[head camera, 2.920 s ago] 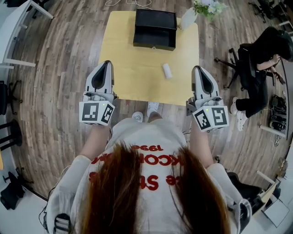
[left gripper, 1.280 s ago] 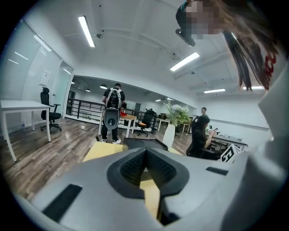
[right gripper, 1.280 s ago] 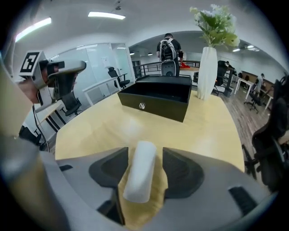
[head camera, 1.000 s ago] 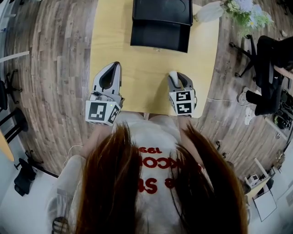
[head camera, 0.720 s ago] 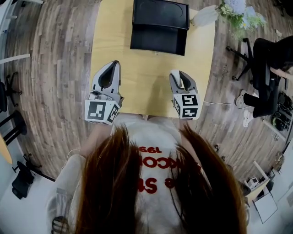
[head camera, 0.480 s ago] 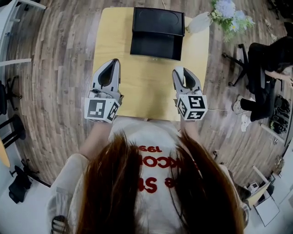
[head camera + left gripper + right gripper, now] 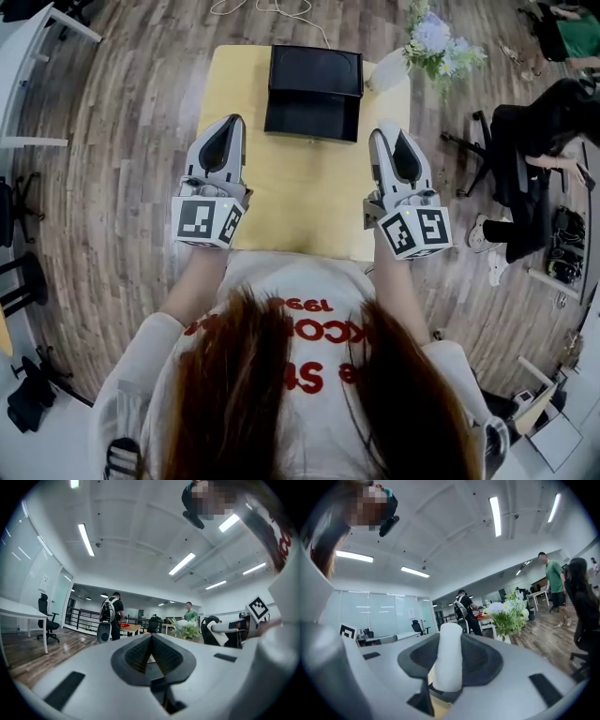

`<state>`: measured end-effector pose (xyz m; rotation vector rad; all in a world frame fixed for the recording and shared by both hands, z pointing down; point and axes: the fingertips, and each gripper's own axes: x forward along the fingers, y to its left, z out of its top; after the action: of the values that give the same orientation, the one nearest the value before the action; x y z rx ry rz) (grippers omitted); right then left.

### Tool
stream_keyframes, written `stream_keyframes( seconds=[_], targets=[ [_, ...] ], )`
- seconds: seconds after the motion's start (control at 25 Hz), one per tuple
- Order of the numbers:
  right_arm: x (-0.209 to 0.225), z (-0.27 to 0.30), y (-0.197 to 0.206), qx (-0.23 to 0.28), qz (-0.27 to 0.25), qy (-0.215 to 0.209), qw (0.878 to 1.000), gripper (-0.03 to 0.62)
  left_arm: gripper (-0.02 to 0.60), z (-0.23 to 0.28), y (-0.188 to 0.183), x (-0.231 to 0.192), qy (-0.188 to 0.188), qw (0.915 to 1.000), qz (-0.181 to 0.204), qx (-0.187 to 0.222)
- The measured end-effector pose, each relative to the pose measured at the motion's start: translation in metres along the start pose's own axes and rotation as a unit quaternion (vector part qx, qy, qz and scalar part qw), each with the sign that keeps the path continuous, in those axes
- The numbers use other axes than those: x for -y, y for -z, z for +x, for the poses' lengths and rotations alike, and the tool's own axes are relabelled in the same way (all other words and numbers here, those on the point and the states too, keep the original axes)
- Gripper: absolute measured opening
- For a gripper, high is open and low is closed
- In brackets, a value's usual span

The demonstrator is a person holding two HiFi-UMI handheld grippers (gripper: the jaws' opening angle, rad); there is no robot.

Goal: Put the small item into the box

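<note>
The black box (image 7: 312,112) stands open at the far middle of the yellow table (image 7: 291,197), its lid folded back. My right gripper (image 7: 387,132) is lifted above the table's right side and shut on a small white cylinder (image 7: 449,656), which stands upright between the pads in the right gripper view. The cylinder is hidden in the head view. Over the table's left side my left gripper (image 7: 228,122) hovers, jaws closed together with nothing between them (image 7: 151,641). Both grippers are short of the box.
A white vase of flowers (image 7: 429,39) stands at the table's far right corner, beside the box. A person sits on an office chair (image 7: 525,141) to the right. Cables lie on the wooden floor beyond the table. Other people and desks show far off.
The right gripper has risen from the table with the white cylinder in it and shifted right. The left gripper has stayed almost still.
</note>
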<state>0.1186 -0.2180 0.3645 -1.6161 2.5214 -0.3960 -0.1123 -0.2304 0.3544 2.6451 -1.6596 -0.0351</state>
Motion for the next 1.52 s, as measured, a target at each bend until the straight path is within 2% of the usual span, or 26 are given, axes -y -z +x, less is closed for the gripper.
stream_keyframes(
  seconds=[0.16, 0.36, 0.8, 1.24, 1.4, 1.52],
  targets=[
    [-0.009, -0.003, -0.021, 0.022, -0.015, -0.018, 1.0, 0.14, 0.008, -0.002, -0.007, 0.0, -0.009, 0.9999, 0.003, 0.012],
    [-0.006, 0.005, -0.013, 0.0, -0.017, -0.033, 0.999, 0.14, 0.008, -0.003, 0.0, 0.0, -0.018, 0.9998, 0.001, 0.007],
    [0.005, 0.064, 0.072, -0.111, -0.046, -0.065, 0.991, 0.14, 0.008, 0.011, 0.043, -0.019, -0.038, 0.9988, -0.01, -0.029],
    [0.032, 0.113, 0.179, -0.229, -0.106, -0.058, 0.966, 0.149, 0.008, 0.009, 0.084, -0.035, -0.055, 0.9957, -0.025, -0.07],
    [0.036, 0.116, 0.196, -0.25, -0.107, -0.053, 0.961, 0.169, 0.008, 0.008, 0.094, -0.043, -0.061, 0.9946, -0.028, -0.08],
    [0.035, 0.116, 0.194, -0.249, -0.106, -0.051, 0.961, 0.172, 0.008, 0.007, 0.094, -0.047, -0.064, 0.9942, -0.03, -0.081]
  ],
)
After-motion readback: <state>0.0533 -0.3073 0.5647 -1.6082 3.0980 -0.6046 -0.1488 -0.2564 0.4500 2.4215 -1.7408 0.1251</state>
